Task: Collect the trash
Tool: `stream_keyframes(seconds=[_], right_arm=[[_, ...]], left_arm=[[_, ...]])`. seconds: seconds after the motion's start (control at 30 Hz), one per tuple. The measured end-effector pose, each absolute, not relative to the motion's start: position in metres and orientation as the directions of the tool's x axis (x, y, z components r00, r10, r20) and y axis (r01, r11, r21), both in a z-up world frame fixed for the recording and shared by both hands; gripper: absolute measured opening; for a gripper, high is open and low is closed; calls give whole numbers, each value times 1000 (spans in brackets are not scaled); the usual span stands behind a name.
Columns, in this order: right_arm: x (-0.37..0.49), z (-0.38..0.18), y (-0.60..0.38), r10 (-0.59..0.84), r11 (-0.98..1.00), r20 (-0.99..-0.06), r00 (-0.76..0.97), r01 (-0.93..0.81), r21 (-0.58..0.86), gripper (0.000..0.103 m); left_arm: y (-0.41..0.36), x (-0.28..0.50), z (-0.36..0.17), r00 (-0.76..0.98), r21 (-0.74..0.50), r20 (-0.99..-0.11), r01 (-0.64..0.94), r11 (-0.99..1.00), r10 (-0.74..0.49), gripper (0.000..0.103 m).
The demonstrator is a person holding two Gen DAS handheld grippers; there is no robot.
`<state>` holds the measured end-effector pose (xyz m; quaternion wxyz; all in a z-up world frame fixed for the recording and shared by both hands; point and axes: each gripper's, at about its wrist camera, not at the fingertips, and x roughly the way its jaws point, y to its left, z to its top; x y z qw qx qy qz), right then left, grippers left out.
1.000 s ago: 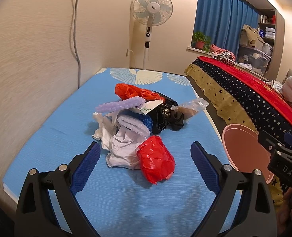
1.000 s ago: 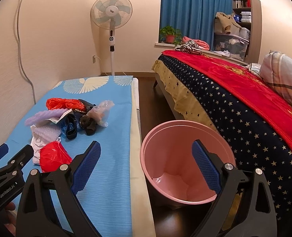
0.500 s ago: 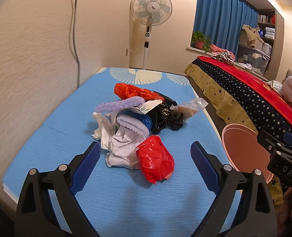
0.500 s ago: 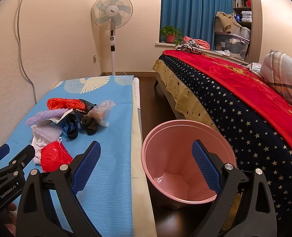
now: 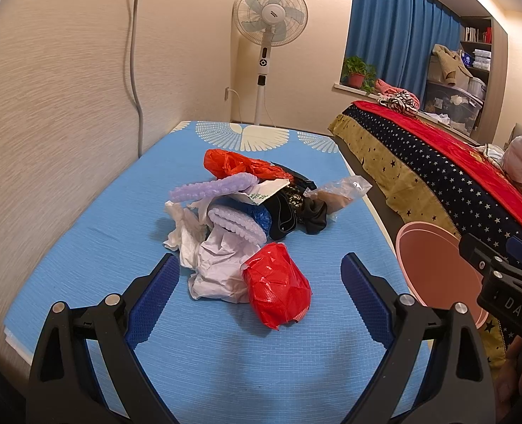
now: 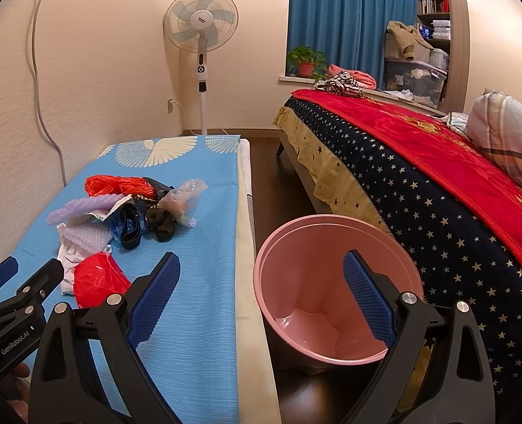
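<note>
While both jaws stand apart, left gripper (image 5: pixel 255 282) faces the red bag (image 5: pixel 278 285); right gripper (image 6: pixel 261 282) faces the pink bin (image 6: pixel 335 233).

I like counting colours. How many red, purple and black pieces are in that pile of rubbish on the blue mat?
Red plastic bags: 2, the near one and the far one
Purple bubble-wrap pieces: 2, the upper and the lower
Black pieces: 2, a strap and a cloth wad
Total: 6

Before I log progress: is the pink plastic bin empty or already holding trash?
Empty. The right wrist view looks into the pink plastic bin and shows only its bare bottom; the trash pile lies on the blue mat.
</note>
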<state>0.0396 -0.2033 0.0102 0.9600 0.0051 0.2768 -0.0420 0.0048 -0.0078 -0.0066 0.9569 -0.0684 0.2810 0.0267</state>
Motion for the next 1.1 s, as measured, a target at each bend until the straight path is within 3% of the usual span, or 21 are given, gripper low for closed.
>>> stream_keyframes(seconds=[0.53, 0.63, 0.7, 0.8, 0.87, 0.97, 1.1], right_arm=[[40, 10, -201, -65, 997, -537, 841, 77, 0, 92], [42, 10, -197, -44, 998, -542, 839, 59, 10, 84], [45, 10, -195, -16, 999, -549, 835, 40, 33, 74], [48, 7, -194, 37, 997, -564, 825, 6, 74, 61], [51, 4, -190, 86, 994, -574, 814, -28, 109, 58], [54, 0, -179, 140, 988, -581, 802, -73, 137, 57], [62, -9, -159, 212, 976, -591, 778, -139, 167, 57]], left_arm=[[-8, 4, -7, 841, -119, -541, -88, 989, 10, 89], [-8, 5, -7, 842, -124, -540, -90, 988, 9, 89], [-6, 6, -7, 841, -136, -541, -97, 986, 8, 89], [0, 6, -7, 840, -150, -542, -107, 983, 9, 77], [5, 6, -7, 838, -153, -545, -127, 980, 23, 64], [16, 7, -9, 831, -160, -554, -172, 972, 56, 49], [31, 7, -11, 826, -171, -557, -216, 961, 87, 37]])
